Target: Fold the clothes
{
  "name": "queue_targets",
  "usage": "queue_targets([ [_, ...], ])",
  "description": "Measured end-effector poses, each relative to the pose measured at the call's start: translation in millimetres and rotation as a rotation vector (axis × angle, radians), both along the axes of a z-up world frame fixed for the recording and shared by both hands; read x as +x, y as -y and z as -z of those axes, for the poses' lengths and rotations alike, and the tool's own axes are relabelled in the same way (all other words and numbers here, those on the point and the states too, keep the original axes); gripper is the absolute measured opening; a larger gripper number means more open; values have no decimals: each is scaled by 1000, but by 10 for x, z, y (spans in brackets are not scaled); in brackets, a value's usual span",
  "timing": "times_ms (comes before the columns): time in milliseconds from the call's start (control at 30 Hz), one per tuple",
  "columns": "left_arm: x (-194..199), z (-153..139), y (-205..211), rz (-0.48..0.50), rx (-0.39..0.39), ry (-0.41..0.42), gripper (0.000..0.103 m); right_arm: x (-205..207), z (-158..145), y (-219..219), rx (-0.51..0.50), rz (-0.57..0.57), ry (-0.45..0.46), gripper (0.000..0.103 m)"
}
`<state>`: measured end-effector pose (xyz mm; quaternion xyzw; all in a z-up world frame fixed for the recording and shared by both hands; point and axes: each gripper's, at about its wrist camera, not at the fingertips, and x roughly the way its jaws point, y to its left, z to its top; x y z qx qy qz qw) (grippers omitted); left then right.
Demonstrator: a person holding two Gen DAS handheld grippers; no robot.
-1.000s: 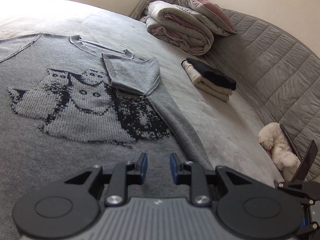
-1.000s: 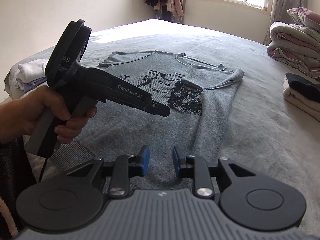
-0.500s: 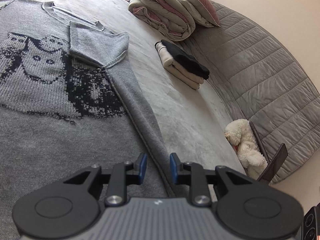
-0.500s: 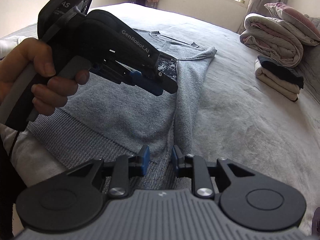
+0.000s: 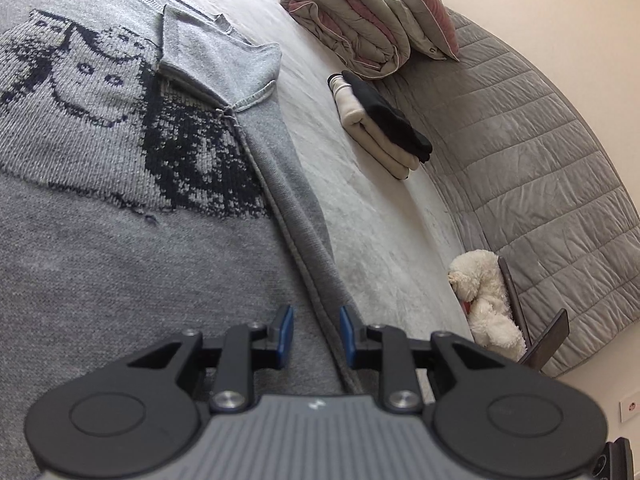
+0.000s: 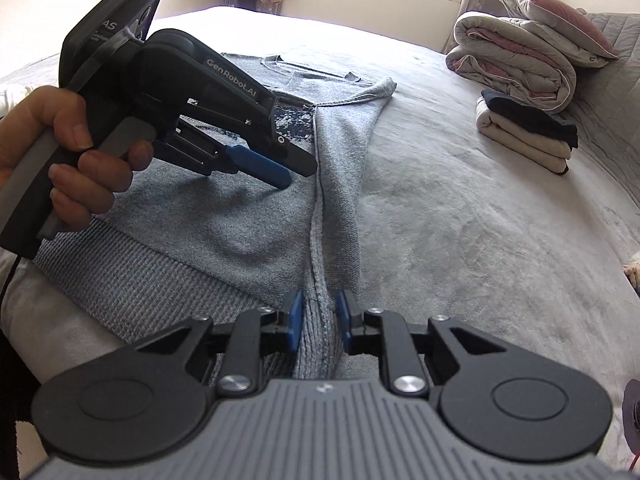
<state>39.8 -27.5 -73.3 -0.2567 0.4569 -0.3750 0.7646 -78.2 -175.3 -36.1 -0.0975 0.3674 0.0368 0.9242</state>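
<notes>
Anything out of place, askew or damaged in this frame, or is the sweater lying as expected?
Nothing stands out. The grey sweater lies flat on the bed, its right sleeve already folded in along the side seam. Folded clothes and rolled bedding sit neatly stacked by the headboard.

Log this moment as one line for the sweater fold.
stage: gripping side edge | item: grey knit sweater, flat on bed, sleeve folded in | left gripper: open over seam | right gripper: closing around hem

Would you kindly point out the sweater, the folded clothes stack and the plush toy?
sweater (image 5: 120,264), left wrist view, plain knit below the pattern.
folded clothes stack (image 6: 520,136), right wrist view, cream layers.
plush toy (image 5: 480,284), left wrist view, white body.
</notes>
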Motion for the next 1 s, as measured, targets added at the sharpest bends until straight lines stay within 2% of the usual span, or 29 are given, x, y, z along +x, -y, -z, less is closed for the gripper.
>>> queue_targets([
  [33, 1, 4, 3, -2, -2, -2, 26, -7, -4, -12, -12, 1, 1, 5],
  [233, 15, 9, -10, -6, -38, -23, 40, -89, -217, -7, 58, -4, 25, 4],
  [400, 33, 18, -35, -45, -66, -27, 41, -99, -414, -43, 127, -35, 13, 4],
  [500, 47, 15, -70, -85, -88, -14, 35, -61, -462, -103, 183, -57, -10, 4],
  [533, 51, 11, -80, -91, -96, -8, 21, -49, -469, -130, 200, -63, -18, 4],
  [600, 50, -28, -90, -99, -83, 17, 7, -21, -474, -191, 231, -73, -29, 4],
  [767, 23, -173, -120, -132, -14, 122, 7, 82, -456, -367, 268, -100, -61, 5],
  [900, 28, -214, -140, -182, 123, 175, 7, 156, -349, -492, 284, -139, -149, 18],
  [933, 32, -221, -142, -195, 165, 183, 7, 143, -333, -521, 293, -164, -169, 18],
  [1000, 48, -237, -191, -204, 165, 194, 8, 91, -338, -544, 303, -188, -167, 18],
])
